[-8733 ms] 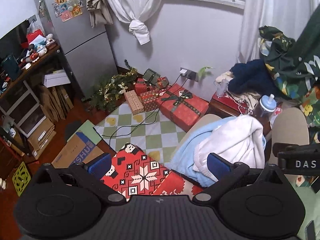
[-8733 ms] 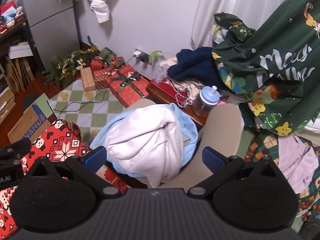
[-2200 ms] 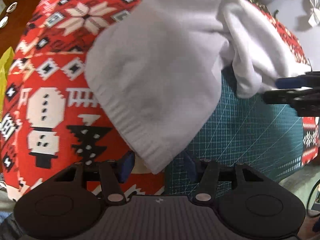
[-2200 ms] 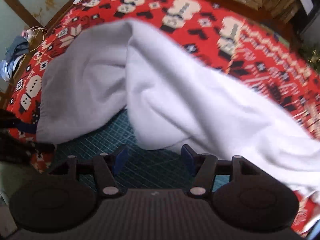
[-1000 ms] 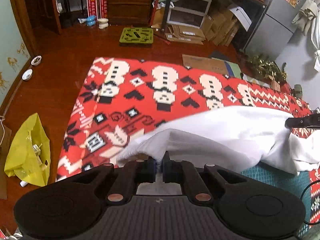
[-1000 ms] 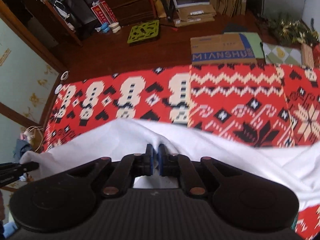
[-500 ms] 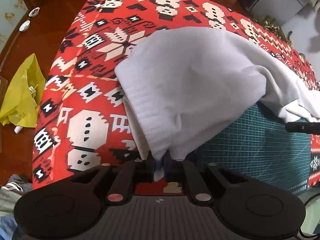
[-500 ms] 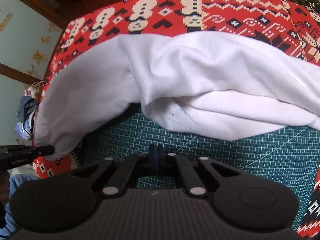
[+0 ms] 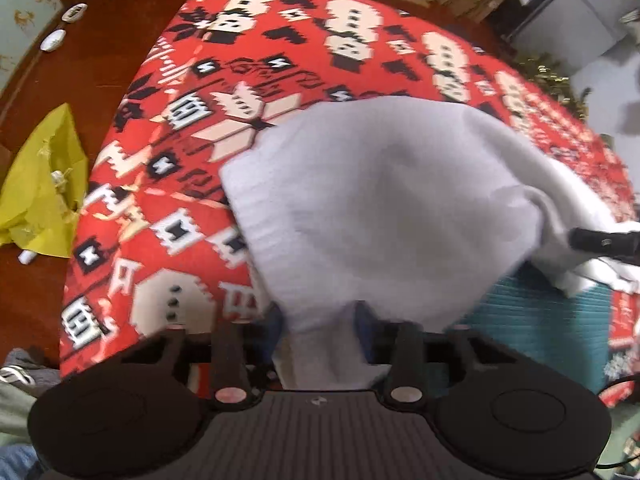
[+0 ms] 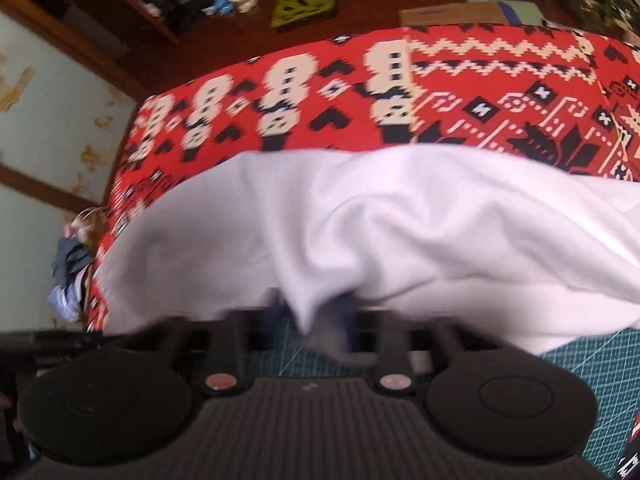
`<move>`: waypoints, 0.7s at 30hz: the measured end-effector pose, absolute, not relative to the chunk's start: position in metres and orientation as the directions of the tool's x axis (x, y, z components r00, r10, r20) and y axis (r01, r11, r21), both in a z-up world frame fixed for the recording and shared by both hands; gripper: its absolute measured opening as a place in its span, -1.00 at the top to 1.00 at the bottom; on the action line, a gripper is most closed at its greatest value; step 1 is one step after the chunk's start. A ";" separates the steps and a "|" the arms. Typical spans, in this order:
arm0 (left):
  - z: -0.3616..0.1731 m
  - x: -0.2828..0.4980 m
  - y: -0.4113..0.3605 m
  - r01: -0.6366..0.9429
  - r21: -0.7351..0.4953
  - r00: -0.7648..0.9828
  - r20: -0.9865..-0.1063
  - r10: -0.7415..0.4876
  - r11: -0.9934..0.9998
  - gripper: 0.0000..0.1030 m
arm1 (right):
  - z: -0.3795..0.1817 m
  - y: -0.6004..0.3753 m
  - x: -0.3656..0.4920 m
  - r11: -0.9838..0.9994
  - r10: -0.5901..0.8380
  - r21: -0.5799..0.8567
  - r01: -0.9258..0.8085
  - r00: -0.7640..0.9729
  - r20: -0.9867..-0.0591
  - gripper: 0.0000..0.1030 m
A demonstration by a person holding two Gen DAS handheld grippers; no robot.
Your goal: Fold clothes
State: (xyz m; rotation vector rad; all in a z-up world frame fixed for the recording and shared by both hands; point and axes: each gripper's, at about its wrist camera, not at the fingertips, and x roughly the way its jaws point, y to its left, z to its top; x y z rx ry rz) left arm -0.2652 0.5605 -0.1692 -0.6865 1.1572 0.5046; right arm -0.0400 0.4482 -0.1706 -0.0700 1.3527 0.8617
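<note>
A white sweatshirt point(image 9: 384, 200) lies bunched across the red snowman tablecloth point(image 9: 180, 160) and the green cutting mat point(image 9: 540, 320). My left gripper point(image 9: 319, 320) is open at its ribbed hem, and a fold of the cloth hangs loosely between the blue pads. The right gripper's dark tip point(image 9: 576, 236) shows at the sweatshirt's far right edge. In the blurred right wrist view the sweatshirt point(image 10: 360, 232) covers the near table. My right gripper point(image 10: 310, 308) is open too, with a flap of cloth drooping between its fingers above the mat point(image 10: 592, 356).
A yellow bag point(image 9: 40, 184) and small dishes point(image 9: 54, 40) lie on the wooden floor left of the table. Beyond the table are a green trivet point(image 10: 304, 4), a cardboard box point(image 10: 452, 14) and shelves. Bundled clothes point(image 10: 68, 272) sit by the table's left end.
Both grippers were shut on the sweatshirt half a second ago. Their jaws now stand apart and the cloth hangs slack between them. Both views are blurred by motion.
</note>
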 end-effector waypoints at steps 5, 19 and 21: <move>-0.168 -0.253 0.576 -0.689 -0.201 0.344 -0.936 0.071 0.696 0.61 | -0.160 0.450 -0.004 0.730 0.547 0.472 -0.495 0.009 -0.837 0.87; -0.131 -0.229 0.619 -0.711 -0.235 0.458 -0.870 0.184 0.662 0.67 | -0.143 0.462 0.032 0.732 0.627 0.571 -0.371 0.038 -0.778 0.87; -0.131 -0.233 0.618 -0.708 -0.231 0.452 -0.874 0.177 0.667 0.67 | -0.141 0.460 0.029 0.736 0.621 0.564 -0.374 0.043 -0.783 0.87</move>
